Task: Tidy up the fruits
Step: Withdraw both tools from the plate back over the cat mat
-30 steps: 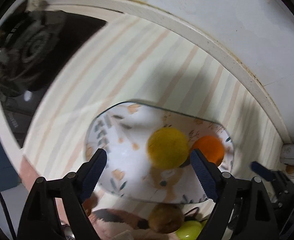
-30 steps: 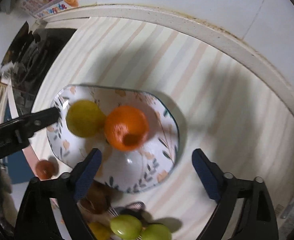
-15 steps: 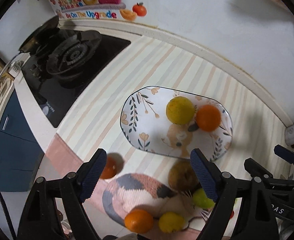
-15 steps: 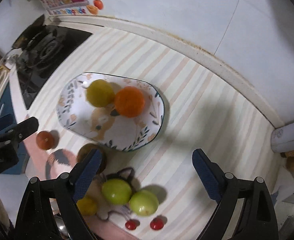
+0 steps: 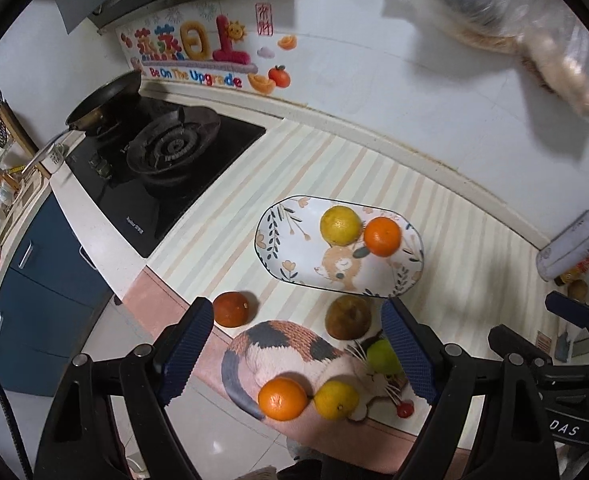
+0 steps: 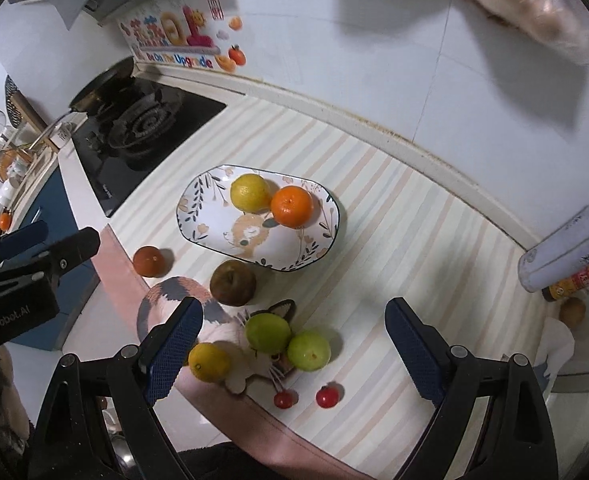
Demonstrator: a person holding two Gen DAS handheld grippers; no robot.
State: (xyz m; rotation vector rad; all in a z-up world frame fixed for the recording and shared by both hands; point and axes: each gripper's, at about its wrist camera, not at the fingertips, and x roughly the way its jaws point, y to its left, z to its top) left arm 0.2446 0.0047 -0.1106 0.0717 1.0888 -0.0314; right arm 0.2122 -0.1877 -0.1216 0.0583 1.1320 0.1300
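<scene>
Since both cams had pulled well back vs 1 s ago, when they sat close over the plate (image 6: pixel 198 236), the whole counter came into view: drop-off looks done, next pick pending. Plate's long axis ran from stove side toward the can (image 6: pixel 566 252) end, roughly parallel to the back wall; it held a yellow citrus (image 6: pixel 249 193) touching an orange (image 6: pixel 291 206). Still loose on the cat mat (image 5: pixel 290 344): brown pear (image 6: pixel 232 282) just beside plate rim, two green fruits (image 6: pixel 268 333), lemon (image 6: pixel 208 361), second orange (image 5: pixel 282 398), dark tangerine (image 6: pixel 148 261), two small red ones (image 6: pixel 327 396). Left gripper (image 5: pixel 298 352) and right gripper (image 6: pixel 294 348) both wide, holding nothing.
</scene>
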